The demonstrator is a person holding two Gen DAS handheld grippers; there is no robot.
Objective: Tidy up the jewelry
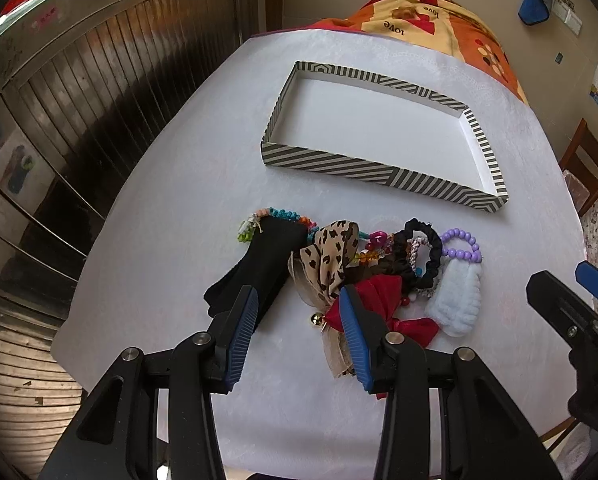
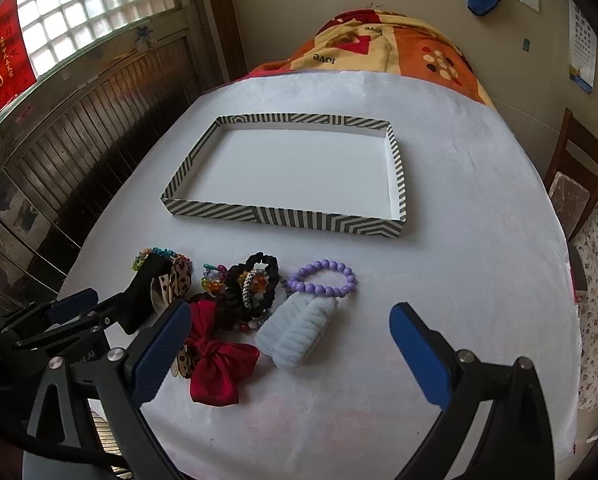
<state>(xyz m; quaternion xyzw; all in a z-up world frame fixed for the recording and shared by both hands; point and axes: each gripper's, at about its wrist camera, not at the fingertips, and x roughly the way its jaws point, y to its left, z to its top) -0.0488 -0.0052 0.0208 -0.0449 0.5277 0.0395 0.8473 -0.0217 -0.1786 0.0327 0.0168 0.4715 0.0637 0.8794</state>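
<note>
Both grippers spread wide, left gripper (image 1: 297,328) over red bow (image 1: 383,300), perhaps touching; striped tray (image 1: 379,174) empty

Both sets of tongs are matte black — the left tongs (image 1: 299,332) and the right tongs (image 2: 291,356) alike. Each finger carries a long blue pad (image 1: 241,340) with fine ribbing, and round silver screws (image 1: 201,338) sit at the linkage pivots. The arms below have triangular cut-outs — pale lettering marks one housing.
</note>
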